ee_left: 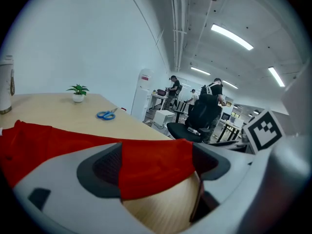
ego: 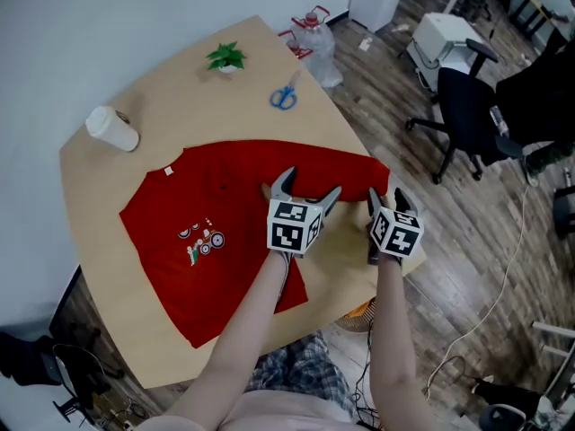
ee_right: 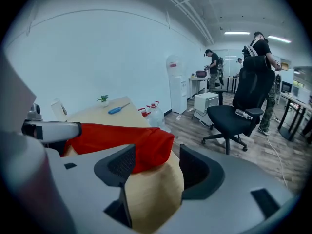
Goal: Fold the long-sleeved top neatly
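The red long-sleeved top (ego: 207,214) lies spread on the light wooden table (ego: 180,106), with a small print on its chest. One sleeve (ego: 359,164) runs along the table's right side. My left gripper (ego: 310,187) sits over the sleeve's near edge with its jaws open. In the left gripper view the red cloth (ee_left: 58,145) fills the gap ahead of the left gripper (ee_left: 156,167), and the pads do not press it. My right gripper (ego: 388,197) is at the sleeve's end by the table's edge. In the right gripper view the right gripper (ee_right: 157,167) stands open, with the cuff (ee_right: 146,145) just ahead, unpinched.
A white paper cup (ego: 112,129) lies on its side at the table's far left. A small potted plant (ego: 226,57) and blue scissors (ego: 284,96) sit at the back. Water bottles (ego: 313,36) stand on the floor beyond. A black office chair (ego: 467,106) is to the right.
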A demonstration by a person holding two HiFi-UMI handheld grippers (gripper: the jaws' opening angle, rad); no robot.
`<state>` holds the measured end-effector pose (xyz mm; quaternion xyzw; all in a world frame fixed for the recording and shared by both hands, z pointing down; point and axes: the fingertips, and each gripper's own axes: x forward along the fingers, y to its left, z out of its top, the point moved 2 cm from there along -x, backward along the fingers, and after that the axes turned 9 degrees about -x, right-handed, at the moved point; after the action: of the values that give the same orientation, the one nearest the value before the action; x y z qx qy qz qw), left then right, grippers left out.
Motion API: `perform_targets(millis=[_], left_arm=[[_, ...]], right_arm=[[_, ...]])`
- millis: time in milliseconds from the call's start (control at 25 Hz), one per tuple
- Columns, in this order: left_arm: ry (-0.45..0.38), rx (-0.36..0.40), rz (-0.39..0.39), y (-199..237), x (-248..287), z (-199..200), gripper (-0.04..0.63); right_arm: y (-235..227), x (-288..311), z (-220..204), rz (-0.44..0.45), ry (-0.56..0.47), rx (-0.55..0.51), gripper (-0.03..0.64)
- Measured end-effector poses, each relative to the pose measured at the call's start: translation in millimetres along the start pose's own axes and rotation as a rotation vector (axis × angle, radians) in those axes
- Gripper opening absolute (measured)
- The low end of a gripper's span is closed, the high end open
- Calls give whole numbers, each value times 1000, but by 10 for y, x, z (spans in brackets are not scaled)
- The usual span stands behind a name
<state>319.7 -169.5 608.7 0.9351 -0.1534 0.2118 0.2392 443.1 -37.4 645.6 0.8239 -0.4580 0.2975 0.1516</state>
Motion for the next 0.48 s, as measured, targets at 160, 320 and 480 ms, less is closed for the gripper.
perform_targets(millis=[160, 320, 480], left_arm=[[14, -6, -2, 19, 28, -46, 445], [25, -13, -5, 43, 4, -82, 445], [22, -27, -2, 81, -45, -88, 445]], right_arm=[[-36, 160, -42, 11, 43, 14, 254], [1, 213, -34, 52, 65, 55, 197], [66, 192, -3, 82, 65, 81, 127]])
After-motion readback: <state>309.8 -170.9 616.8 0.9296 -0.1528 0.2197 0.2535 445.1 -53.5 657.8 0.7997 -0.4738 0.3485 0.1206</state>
